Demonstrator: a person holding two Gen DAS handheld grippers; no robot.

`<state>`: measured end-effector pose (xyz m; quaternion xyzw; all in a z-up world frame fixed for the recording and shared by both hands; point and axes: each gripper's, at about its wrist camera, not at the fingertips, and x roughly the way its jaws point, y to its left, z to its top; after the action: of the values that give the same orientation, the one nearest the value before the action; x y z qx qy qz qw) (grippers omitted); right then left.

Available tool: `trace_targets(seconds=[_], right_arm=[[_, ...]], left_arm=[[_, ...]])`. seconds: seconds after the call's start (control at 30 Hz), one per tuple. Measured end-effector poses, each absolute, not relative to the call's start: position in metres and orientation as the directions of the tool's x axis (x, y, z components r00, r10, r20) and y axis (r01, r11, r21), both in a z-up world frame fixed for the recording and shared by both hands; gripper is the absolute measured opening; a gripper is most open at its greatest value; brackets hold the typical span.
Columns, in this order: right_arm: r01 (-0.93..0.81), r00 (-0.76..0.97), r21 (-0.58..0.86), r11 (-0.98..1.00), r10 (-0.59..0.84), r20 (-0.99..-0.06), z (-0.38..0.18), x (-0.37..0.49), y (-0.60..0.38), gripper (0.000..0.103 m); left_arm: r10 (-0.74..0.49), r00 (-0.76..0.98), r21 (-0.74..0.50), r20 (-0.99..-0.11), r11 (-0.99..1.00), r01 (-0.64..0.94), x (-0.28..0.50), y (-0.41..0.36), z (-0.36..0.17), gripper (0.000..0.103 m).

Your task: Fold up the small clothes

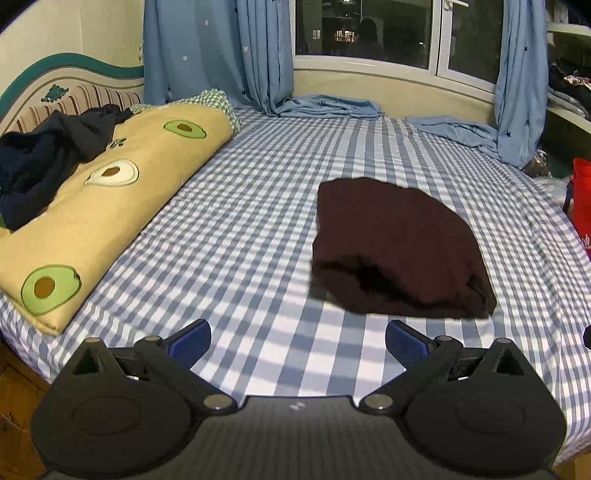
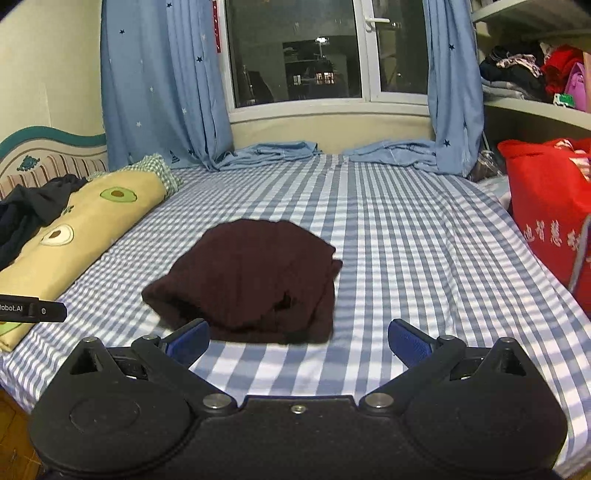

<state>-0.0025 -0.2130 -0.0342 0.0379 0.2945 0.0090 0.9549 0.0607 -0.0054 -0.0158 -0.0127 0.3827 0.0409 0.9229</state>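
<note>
Left wrist view: the left tool (image 1: pixel 297 338) hangs above the near part of the bed (image 1: pixel 258 206), its blue pads spread wide and holding nothing. The garment (image 1: pixel 395 247), a dark maroon bundle, lies folded on the checked sheet just ahead and to the right of the pads, apart from them. Its near edge looks thick and rounded, with an open pocket of layers. The risk, as I judge it, is that a pinch there would catch only the top layer and drag the fold open. The sheet is soft and faintly rippled, so a low approach could also gather bedding along with the cloth. A pillow (image 1: pixel 110 192) with avocado prints lies along the left side, dark clothes (image 1: pixel 48 162) heaped on it; blue curtains (image 1: pixel 207 55) frame a dark window (image 1: pixel 362 29).

Right wrist view: the right tool (image 2: pixel 298 338) is likewise spread and empty, with the garment (image 2: pixel 251 280) straight ahead, its near edge close to the left pad but not touching. The right corner looks loose and stepped, likely to slip if lifted from one side alone. The left tool's tip (image 2: pixel 33 312) pokes in from the left. A red bag (image 2: pixel 546 210) stands by the bed's right side under cluttered shelves (image 2: pixel 532 70).
</note>
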Motion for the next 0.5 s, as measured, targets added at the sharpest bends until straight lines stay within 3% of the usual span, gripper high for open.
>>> trace_targets(seconds=[0.5], right_arm=[[0.019,0.794,0.102,0.995,0.047,-0.606,-0.046,-0.028,-0.213,0.103]], left_arm=[[0.063,0.67,0.019,-0.74,0.997,-0.073,0.033,-0.013,-0.031,0.102]])
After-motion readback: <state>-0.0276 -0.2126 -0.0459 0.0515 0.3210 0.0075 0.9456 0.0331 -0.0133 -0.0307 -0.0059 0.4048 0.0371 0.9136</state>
